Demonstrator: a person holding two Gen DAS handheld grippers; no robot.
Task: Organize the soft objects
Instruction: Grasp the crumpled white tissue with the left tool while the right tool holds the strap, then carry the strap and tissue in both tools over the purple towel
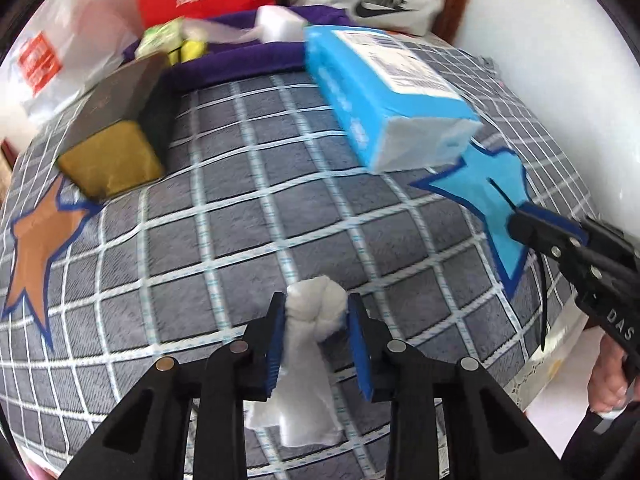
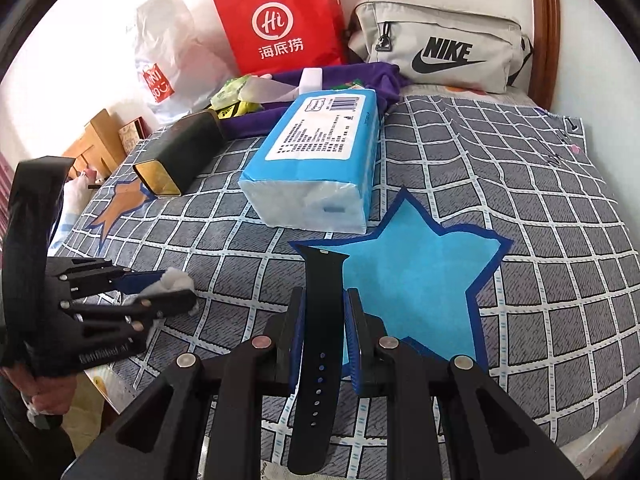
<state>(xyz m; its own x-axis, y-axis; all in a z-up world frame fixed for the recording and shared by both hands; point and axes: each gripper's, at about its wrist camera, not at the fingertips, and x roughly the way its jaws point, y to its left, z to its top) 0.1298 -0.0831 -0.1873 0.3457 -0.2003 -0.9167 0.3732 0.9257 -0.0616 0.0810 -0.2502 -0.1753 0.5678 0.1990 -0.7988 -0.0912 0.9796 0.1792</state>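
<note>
My left gripper (image 1: 316, 312) is shut on a white wad of cotton or tissue (image 1: 314, 308) and holds it over the grey checked cloth (image 1: 240, 208); the wad's tail hangs down between the fingers. It also shows in the right wrist view (image 2: 172, 292). My right gripper (image 2: 324, 308) is shut on a black watch strap (image 2: 322, 320), at the left edge of the blue star patch (image 2: 420, 280). In the left wrist view the right gripper (image 1: 520, 220) sits over that blue star (image 1: 492, 192). An orange star patch (image 1: 36, 240) lies at the left.
A blue tissue pack (image 2: 316, 160) lies behind the blue star. A dark box with a gold end (image 2: 180, 156) lies by the orange star. At the back are a purple cloth (image 2: 280, 120) with small items, a red paper bag (image 2: 280, 16), a grey Nike bag (image 2: 436, 44) and a plastic bag (image 2: 168, 52).
</note>
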